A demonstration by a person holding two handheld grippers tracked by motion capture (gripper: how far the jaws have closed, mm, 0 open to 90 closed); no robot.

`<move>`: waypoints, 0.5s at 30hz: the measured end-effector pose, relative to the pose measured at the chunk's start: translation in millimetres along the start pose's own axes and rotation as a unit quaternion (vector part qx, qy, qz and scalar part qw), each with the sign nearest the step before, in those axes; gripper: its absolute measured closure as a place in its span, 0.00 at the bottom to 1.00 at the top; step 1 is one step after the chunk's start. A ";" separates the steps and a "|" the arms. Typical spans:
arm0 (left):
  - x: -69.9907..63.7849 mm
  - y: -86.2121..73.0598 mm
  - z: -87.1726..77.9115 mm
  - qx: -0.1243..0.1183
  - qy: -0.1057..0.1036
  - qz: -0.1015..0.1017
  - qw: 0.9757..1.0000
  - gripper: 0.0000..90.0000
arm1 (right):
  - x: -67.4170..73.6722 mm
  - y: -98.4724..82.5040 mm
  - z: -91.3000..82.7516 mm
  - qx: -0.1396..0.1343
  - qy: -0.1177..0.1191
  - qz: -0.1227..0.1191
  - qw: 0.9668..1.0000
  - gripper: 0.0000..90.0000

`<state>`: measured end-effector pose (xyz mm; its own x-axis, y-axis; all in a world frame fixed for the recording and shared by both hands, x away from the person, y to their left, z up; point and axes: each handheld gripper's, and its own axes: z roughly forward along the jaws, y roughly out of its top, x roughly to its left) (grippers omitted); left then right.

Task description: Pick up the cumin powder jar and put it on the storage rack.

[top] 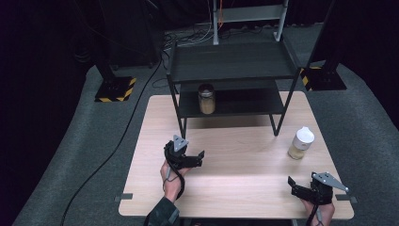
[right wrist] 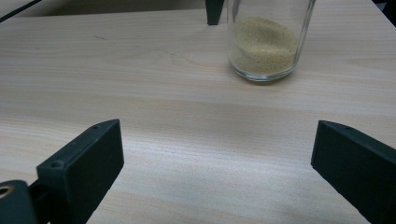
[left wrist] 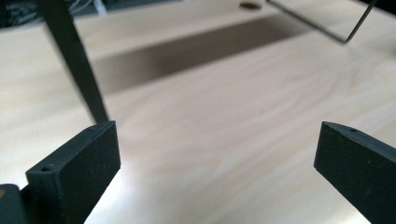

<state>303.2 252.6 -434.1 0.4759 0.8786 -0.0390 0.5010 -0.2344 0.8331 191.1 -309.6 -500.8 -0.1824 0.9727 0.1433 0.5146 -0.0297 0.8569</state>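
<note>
**A:** so where's the right gripper (top: 292,184) at? Looks like it's low over the table (top: 235,188), near the front right corner, jaws spread wide, nothing between them.

**B:** yep, wide open. The jar (top: 300,143) with the white lid is the closest thing to it. It stands upright on the table, ahead of the gripper and a bit off to one side, clearly apart from the jaws. In the right gripper view the jar (right wrist: 267,39) sits ahead and right of centre, with yellowish grains in the bottom.

**A:** and the left gripper (top: 201,157)?

**B:** also open, empty, held over the table just in front of the shelf (top: 230,63). In the left gripper view one shelf leg (left wrist: 74,60) rises just past its left jaw.

**A:** there's a second jar (top: 206,98) too, right?

**B:** yeah, on the lower shelf board, beyond the left gripper, well apart from it.
</note>
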 end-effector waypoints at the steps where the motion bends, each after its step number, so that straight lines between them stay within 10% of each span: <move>1: 0.7 -6.1 -0.1 0.010 0.004 -0.004 1.000 0.00 | 0.0 0.0 0.0 0.000 0.000 0.000 1.000 0.01; 15: 6.3 -48.0 7.9 0.042 0.006 -0.027 0.999 0.00 | 0.4 -0.1 0.0 0.000 0.000 -0.003 1.000 0.00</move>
<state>287.9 266.1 -478.6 0.4386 0.8955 -0.0752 0.5845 -0.2207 0.7808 191.0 -309.2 -500.8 -0.1852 0.9729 0.1384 0.5135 -0.0243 0.8577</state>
